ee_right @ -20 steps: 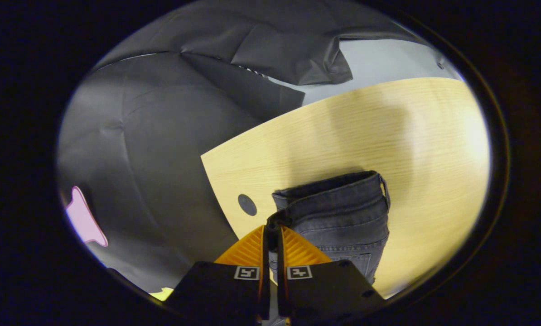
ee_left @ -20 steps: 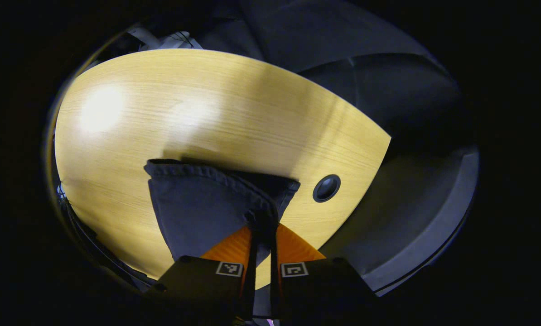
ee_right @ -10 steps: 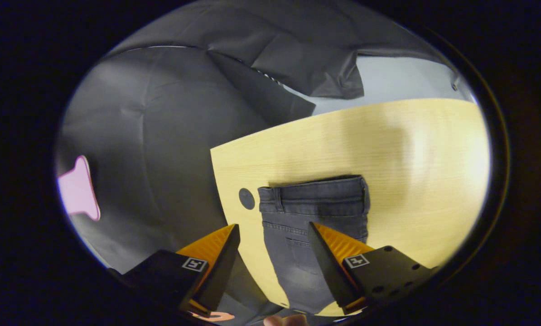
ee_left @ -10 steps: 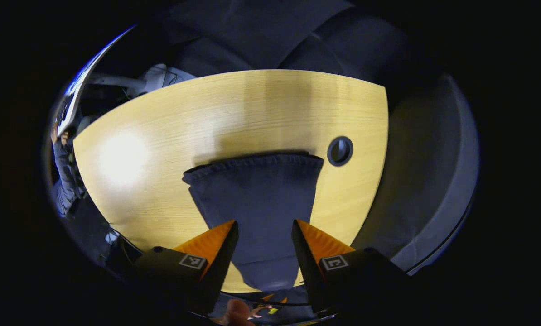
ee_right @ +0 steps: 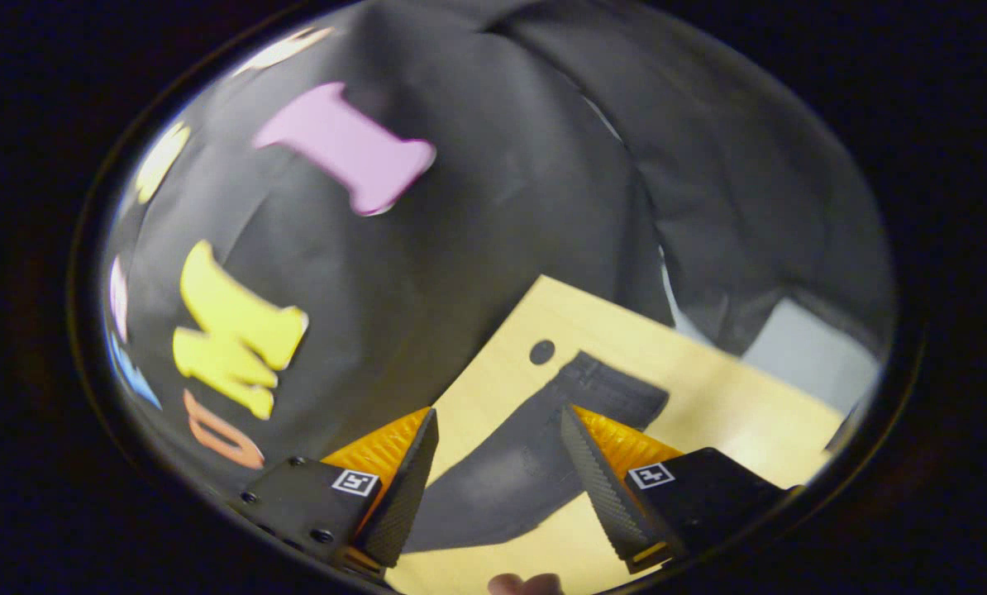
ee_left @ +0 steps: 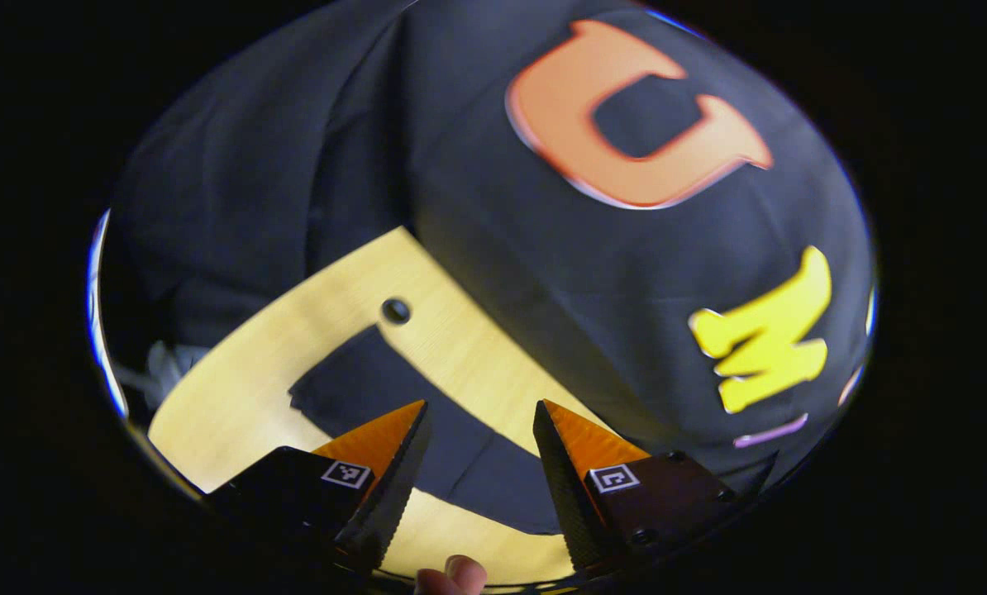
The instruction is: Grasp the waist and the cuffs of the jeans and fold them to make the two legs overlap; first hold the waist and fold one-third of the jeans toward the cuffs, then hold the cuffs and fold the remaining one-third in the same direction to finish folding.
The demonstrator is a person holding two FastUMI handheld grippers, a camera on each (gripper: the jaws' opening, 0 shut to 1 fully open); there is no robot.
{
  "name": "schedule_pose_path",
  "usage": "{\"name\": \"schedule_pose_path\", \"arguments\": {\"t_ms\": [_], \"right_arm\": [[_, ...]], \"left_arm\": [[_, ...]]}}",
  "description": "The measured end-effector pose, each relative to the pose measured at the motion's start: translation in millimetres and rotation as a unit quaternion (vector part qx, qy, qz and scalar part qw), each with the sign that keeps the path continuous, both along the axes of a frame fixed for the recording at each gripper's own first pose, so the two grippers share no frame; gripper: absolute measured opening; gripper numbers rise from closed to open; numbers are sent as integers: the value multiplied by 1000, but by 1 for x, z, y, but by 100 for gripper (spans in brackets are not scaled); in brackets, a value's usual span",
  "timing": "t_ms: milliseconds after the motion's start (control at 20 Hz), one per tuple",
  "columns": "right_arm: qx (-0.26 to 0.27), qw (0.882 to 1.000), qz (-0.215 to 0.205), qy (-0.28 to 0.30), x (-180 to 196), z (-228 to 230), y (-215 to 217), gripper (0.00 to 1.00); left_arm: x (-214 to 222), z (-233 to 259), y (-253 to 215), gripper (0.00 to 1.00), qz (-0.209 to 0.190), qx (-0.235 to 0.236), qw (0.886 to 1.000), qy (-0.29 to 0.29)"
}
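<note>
The dark jeans [ee_left: 411,430] lie flat on the light wooden table [ee_left: 237,397], legs overlapped in one long strip. In the left gripper view their cuff end reaches toward the table's far edge. My left gripper [ee_left: 479,409] is open and lifted well above them, holding nothing. In the right gripper view the jeans [ee_right: 535,463] show their waistband end beside the far edge. My right gripper [ee_right: 498,413] is open too, raised above the cloth with nothing between its fingers. A fingertip [ee_left: 452,574] peeks in at the bottom.
A round cable hole [ee_left: 395,311] sits in the table just beyond the jeans, seen also as the hole [ee_right: 541,352] in the right gripper view. The black cloth wall [ee_left: 543,248] rises right behind the table's far edge.
Both grippers let go of the jeans a second ago, opened, then rose and tilted upward away from the table. The jeans stayed flat where they were laid.
</note>
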State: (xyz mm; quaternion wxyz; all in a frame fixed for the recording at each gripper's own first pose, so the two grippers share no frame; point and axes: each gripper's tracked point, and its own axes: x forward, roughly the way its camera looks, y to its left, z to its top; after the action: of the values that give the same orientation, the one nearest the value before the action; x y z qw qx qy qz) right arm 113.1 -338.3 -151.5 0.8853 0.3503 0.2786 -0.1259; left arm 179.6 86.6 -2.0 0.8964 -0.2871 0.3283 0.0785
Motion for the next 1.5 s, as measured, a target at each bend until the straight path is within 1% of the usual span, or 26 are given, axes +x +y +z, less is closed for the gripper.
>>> {"name": "schedule_pose_path", "arguments": {"t_ms": [50, 100, 150, 200, 300, 400, 450, 550, 650, 700, 800, 850, 900, 950, 1000, 1100, 1150, 1250, 1300, 1350, 1400, 1450, 1500], "right_arm": [[-51, 998, 27, -18, -3, 12, 10, 94], [-87, 994, 45, -38, -6, 22, 21, 94], [-114, 991, 53, -52, -11, 25, 29, 94], [-132, 988, 55, -63, -17, 24, 33, 94], [-152, 984, 49, -73, -26, 12, 42, 94], [-178, 981, 40, -70, -43, 4, 50, 94], [-182, 981, 39, -56, -53, -8, 55, 94], [-157, 986, 42, -24, -74, -32, 57, 93], [-114, 993, 29, 7, -87, -62, 48, 94], [-97, 995, 18, 24, -89, -80, 40, 94], [-67, 997, -1, 46, -86, -114, 18, 94], [-54, 997, -14, 57, -82, -133, 5, 93], [-42, 997, -25, 66, -75, -149, -8, 90], [-39, 996, -27, 78, -68, -170, -19, 94], [-32, 995, -31, 85, -58, -190, -33, 94], [20, 995, -54, 85, -33, -218, -51, 94], [49, 993, -72, 82, -20, -230, -57, 94], [93, 988, -103, 68, -2, -240, -77, 94], [100, 986, -114, 71, 3, -248, -86, 94], [105, 984, -121, 74, 4, -253, -91, 86], [114, 983, -125, 65, 8, -249, -95, 86], [115, 984, -125, 61, 15, -249, -96, 93], [107, 985, -118, 60, 23, -250, -95, 86]], "left_arm": [[-3, 18, -6, 81, -13, 49, 998, -41], [-4, 40, -16, 81, -24, 92, 993, -77], [-16, 47, -27, 81, -32, 124, 986, -108], [-22, 48, -36, 81, -40, 143, 980, -133], [-45, 47, -57, 81, -44, 163, 972, -163], [-71, 33, -84, 82, -54, 156, 970, -176], [-80, 23, -94, 82, -56, 158, 970, -176], [-98, 5, -111, 82, -61, 154, 972, -165], [-107, 1, -123, 82, -63, 155, 970, -174], [-109, 1, -129, 82, -67, 160, 967, -185], [-115, 1, -132, 82, -71, 193, 958, -202], [-118, -5, -135, 82, -74, 207, 955, -198], [-121, -12, -133, 82, -72, 220, 956, -183], [-125, -20, -130, 82, -65, 234, 956, -164], [-128, -26, -129, 82, -62, 240, 958, -147], [-135, -32, -134, 82, -58, 231, 963, -127], [-139, -33, -134, 82, -48, 227, 966, -118], [-145, -41, -131, 82, -32, 220, 970, -99], [-148, -43, -131, 82, -26, 221, 970, -93], [-152, -43, -131, 82, -21, 228, 970, -86], [-152, -44, -129, 82, -20, 237, 968, -81], [-153, -43, -128, 82, -19, 244, 967, -76], [-153, -42, -126, 82, -17, 249, 966, -73]]}}
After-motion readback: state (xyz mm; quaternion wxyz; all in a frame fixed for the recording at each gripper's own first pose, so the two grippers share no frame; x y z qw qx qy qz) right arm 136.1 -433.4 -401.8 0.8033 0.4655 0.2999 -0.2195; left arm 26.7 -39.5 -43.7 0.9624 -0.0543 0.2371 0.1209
